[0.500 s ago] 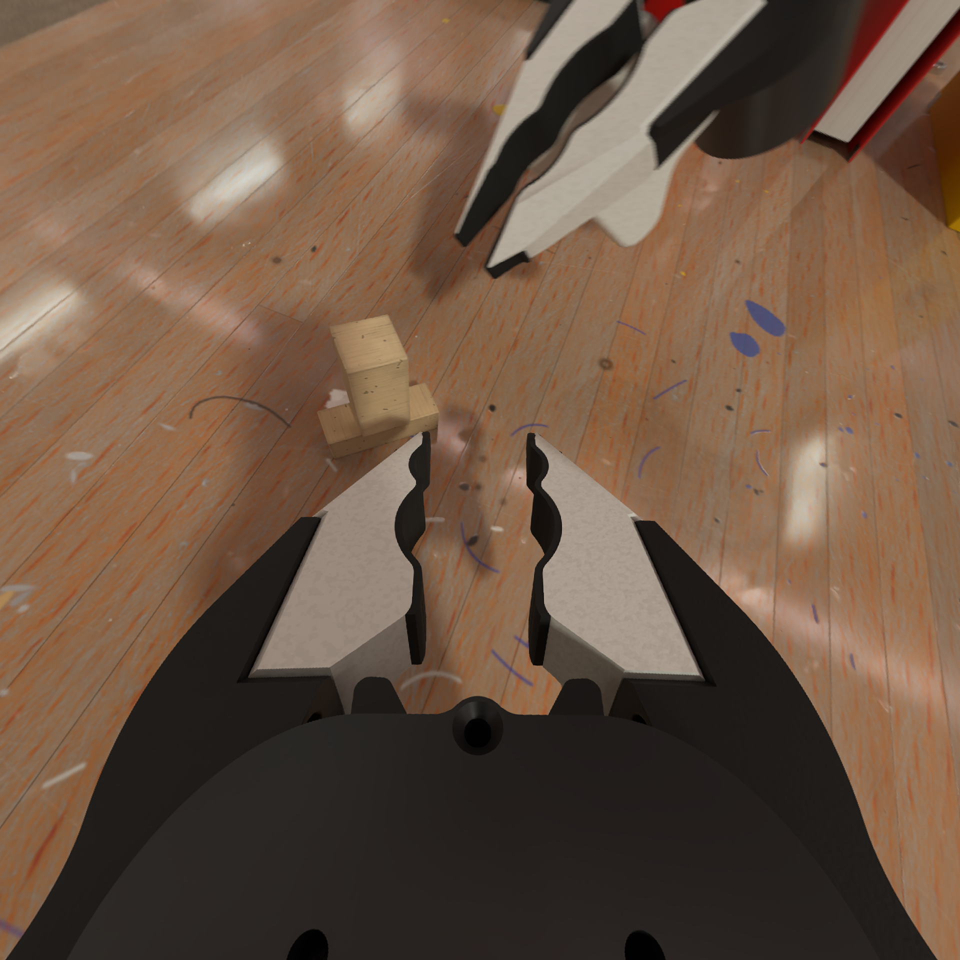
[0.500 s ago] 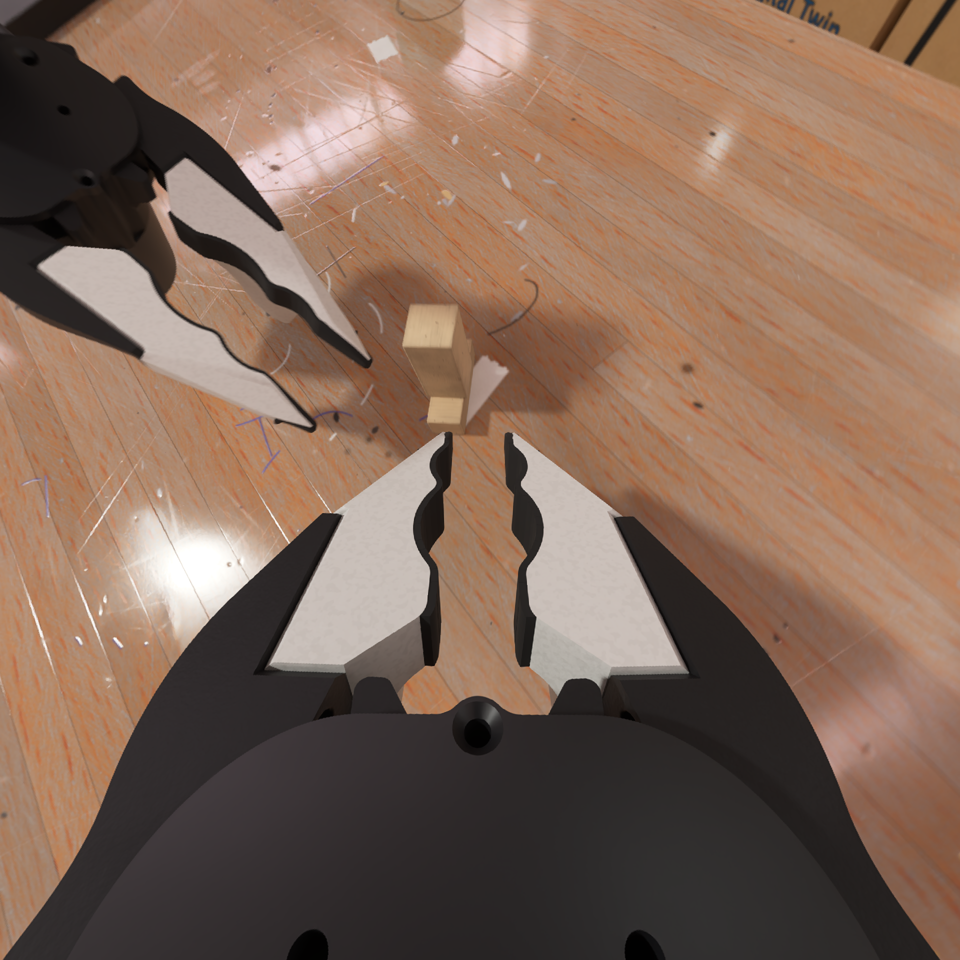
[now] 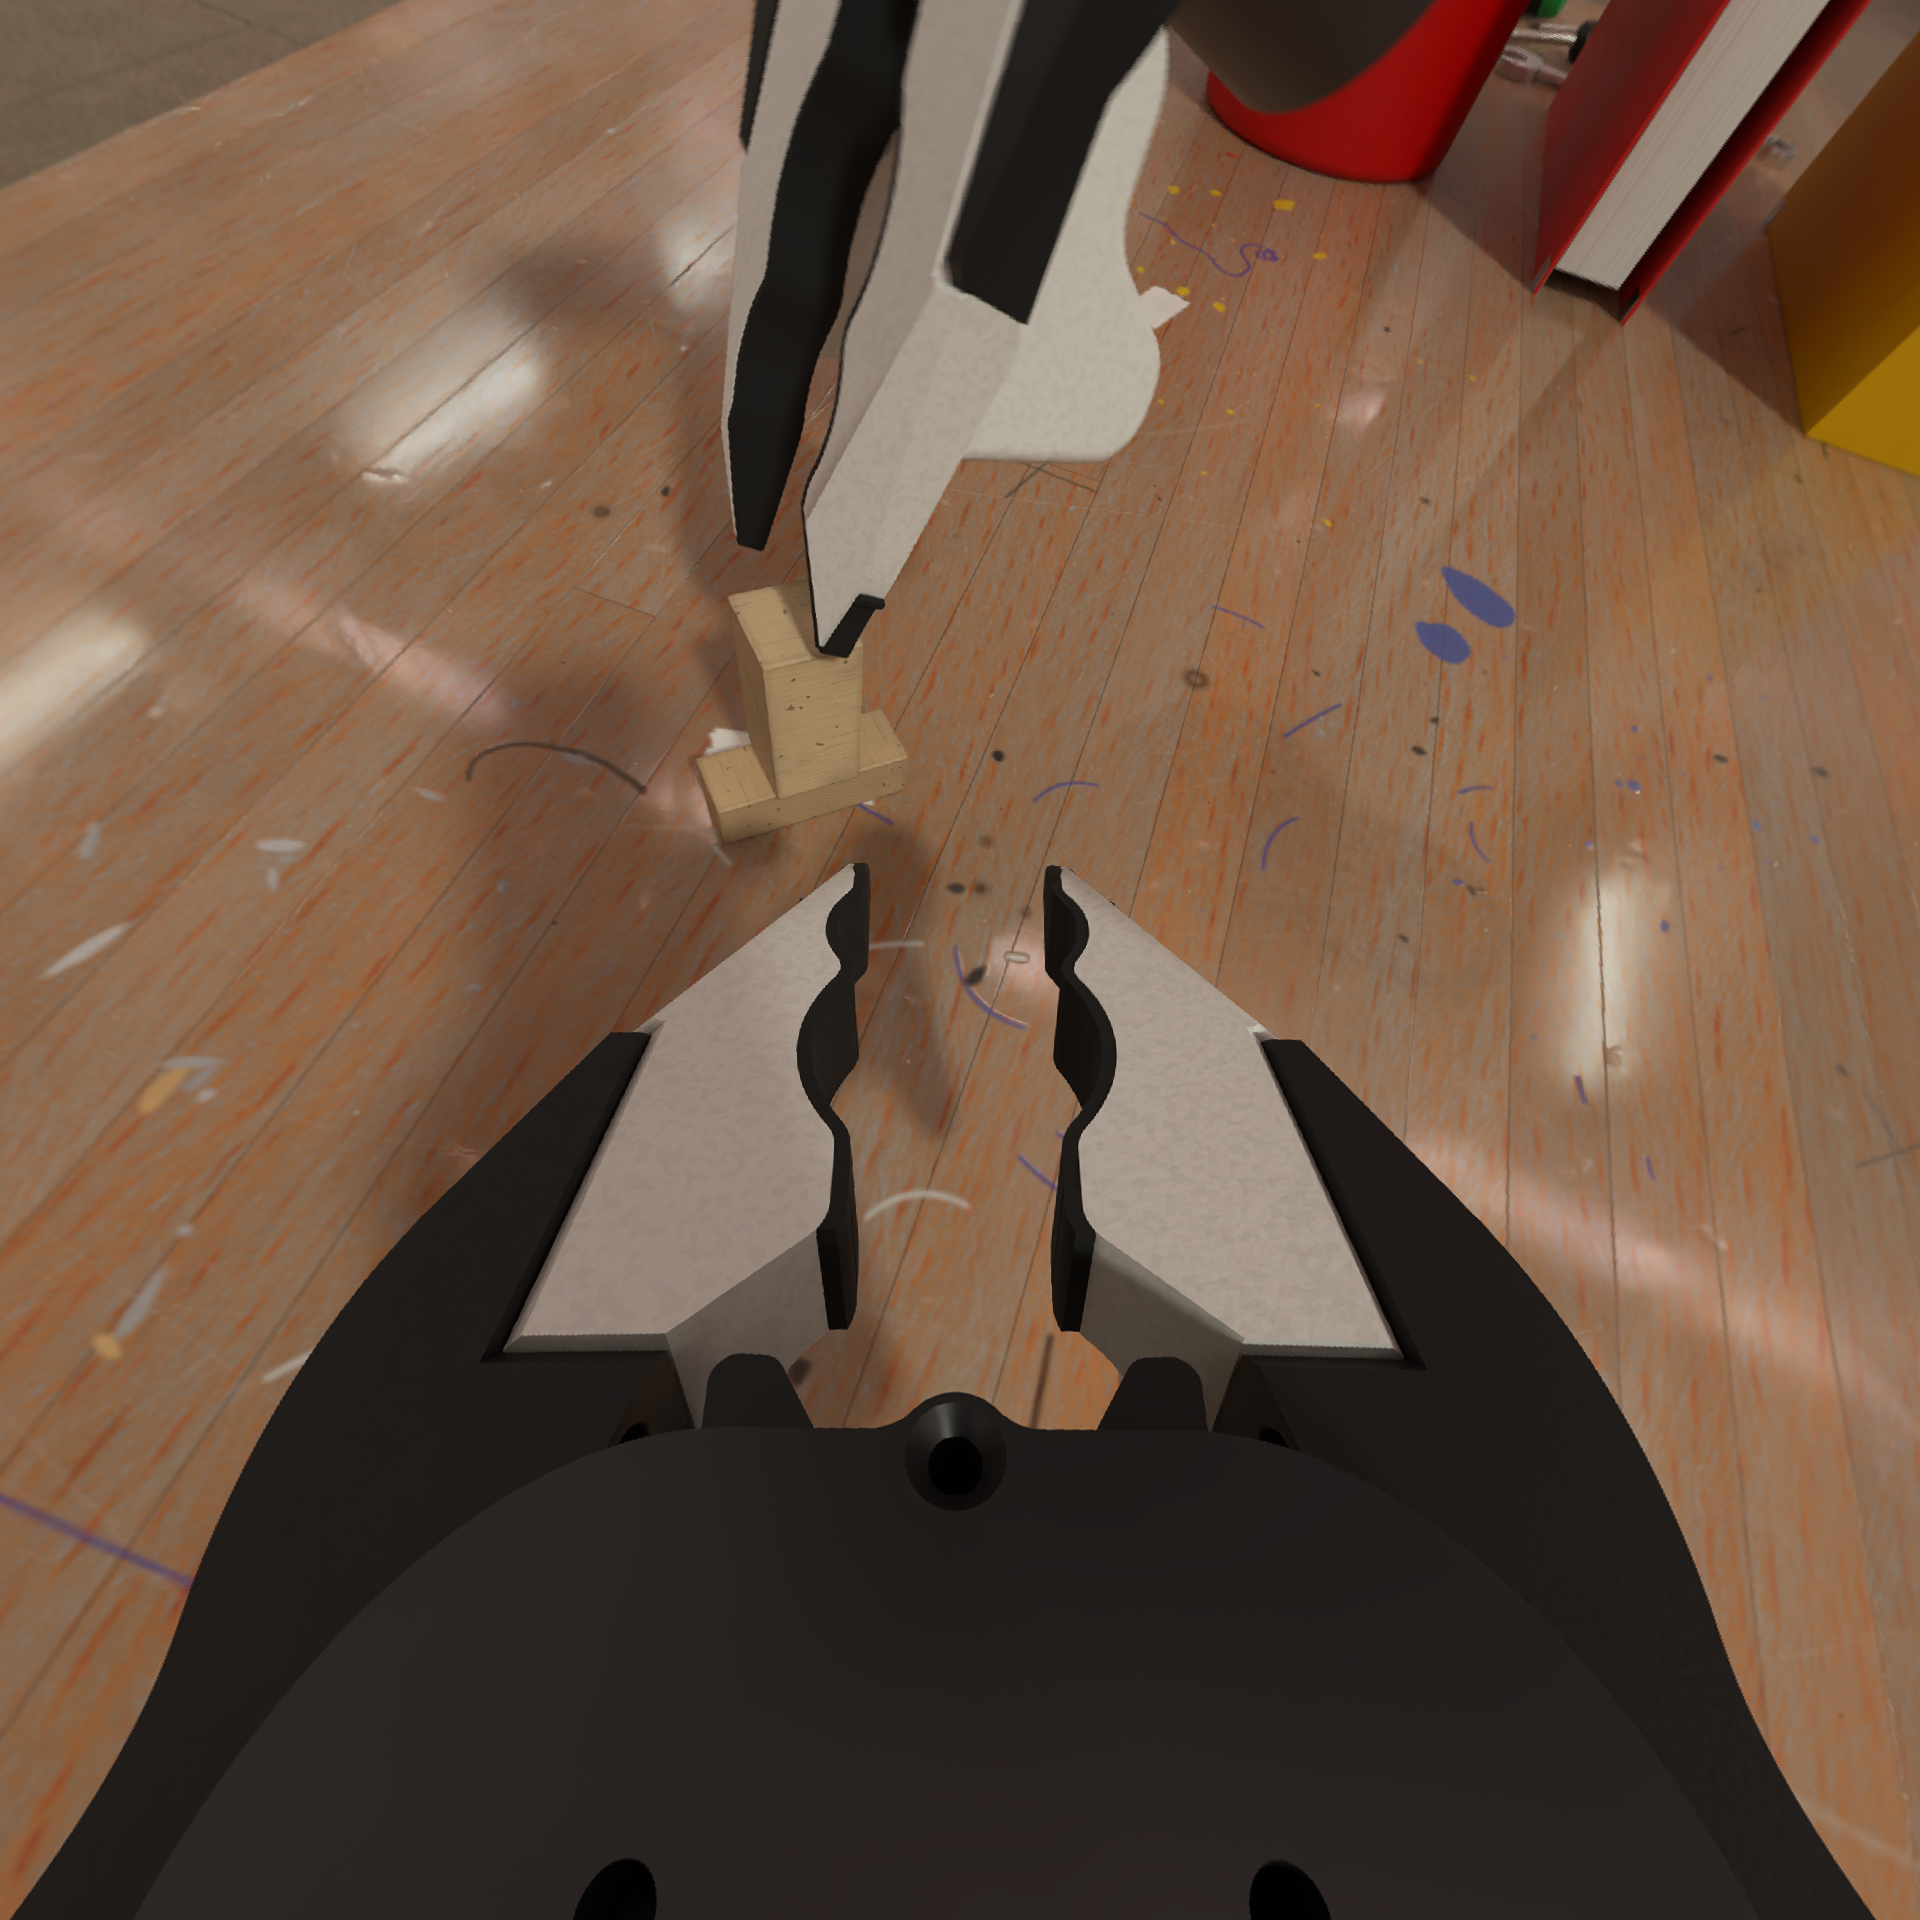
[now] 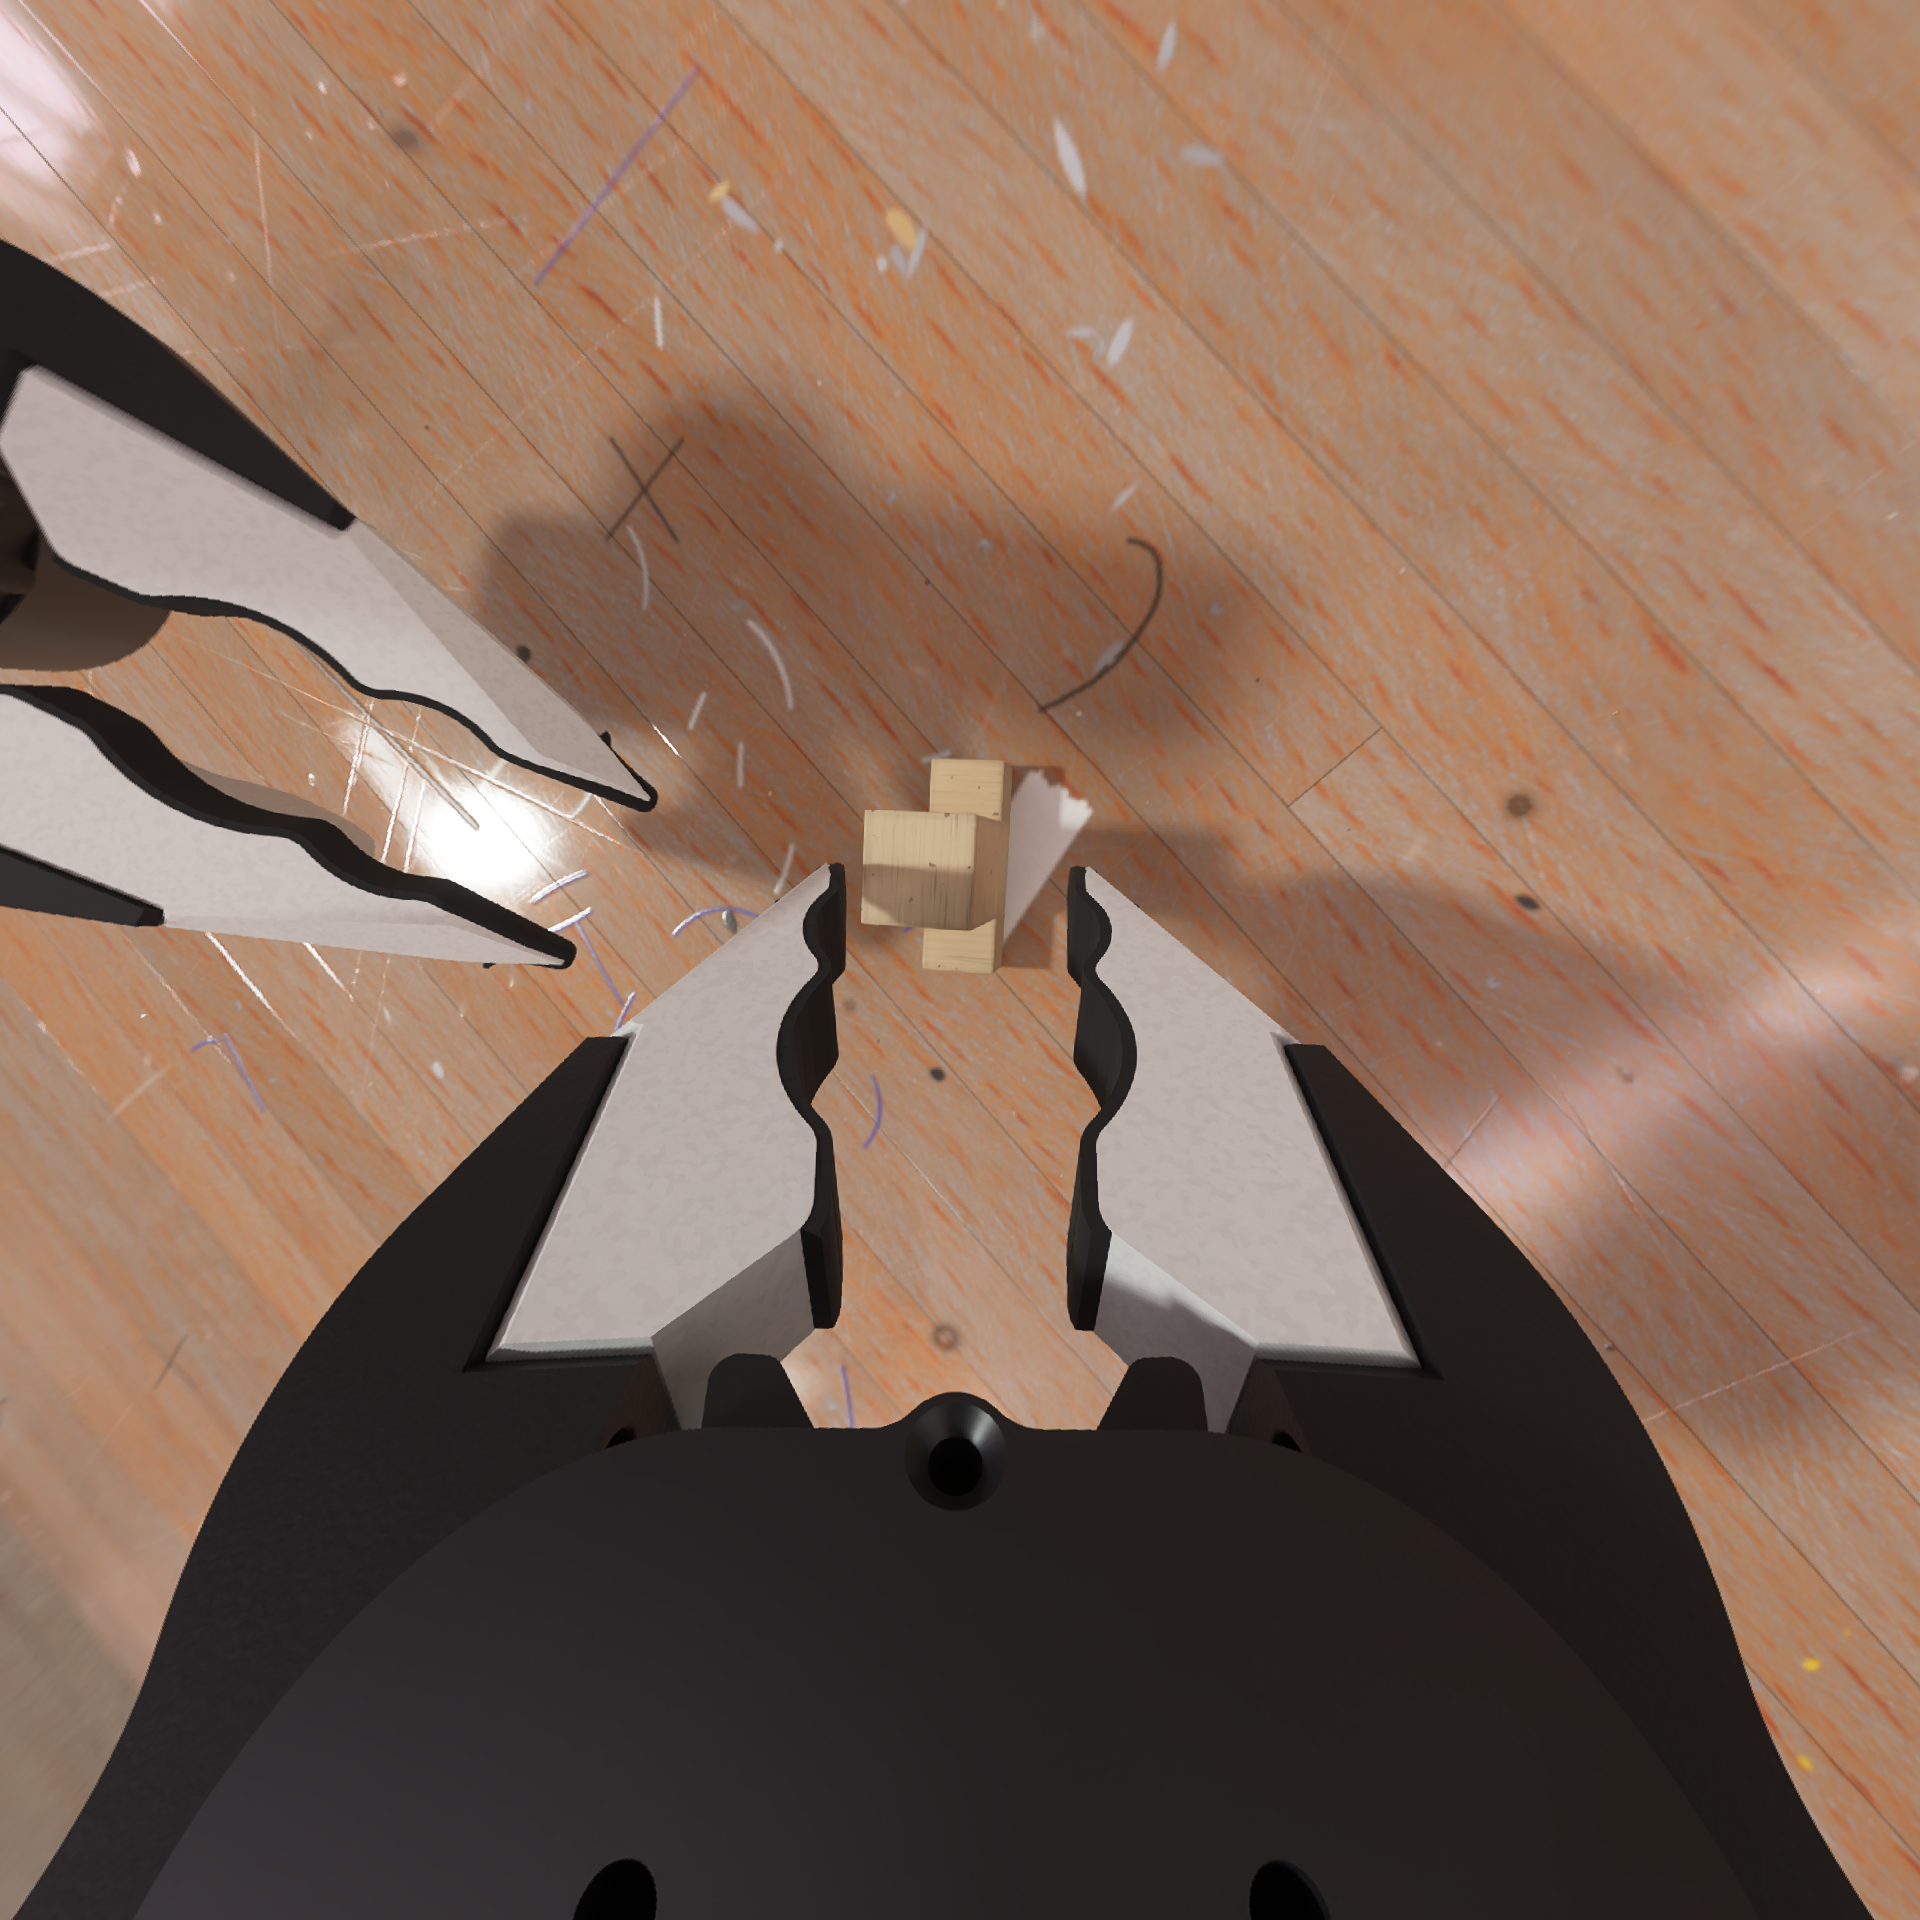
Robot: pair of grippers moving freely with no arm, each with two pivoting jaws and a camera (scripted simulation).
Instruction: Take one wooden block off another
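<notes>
Two pale wooden blocks stand on the wooden floor. The upper block (image 3: 812, 707) stands upright on the flat lower block (image 3: 740, 800). My right gripper (image 4: 954, 873) is open and points down over the stack. The upper block (image 4: 920, 868) shows between its fingertips, close to the left one, with the lower block (image 4: 971, 790) under it. From the left wrist view the right gripper (image 3: 795, 592) hangs above the stack with one fingertip at the upper block's top edge. My left gripper (image 3: 952, 871) is open and empty, low and short of the stack; it also shows in the right wrist view (image 4: 605, 876).
A white paper scrap (image 4: 1039, 847) lies against the lower block. A red round container (image 3: 1351, 114), a red-covered book (image 3: 1683, 145) and a yellow box (image 3: 1870, 343) stand at the far right. The floor (image 3: 1351, 935) carries scratches and paint specks.
My right gripper has swung over the stack, now points down at it, and has opened wider. My left gripper has kept its opening and shifted a little, so the stack sits nearer its centre line.
</notes>
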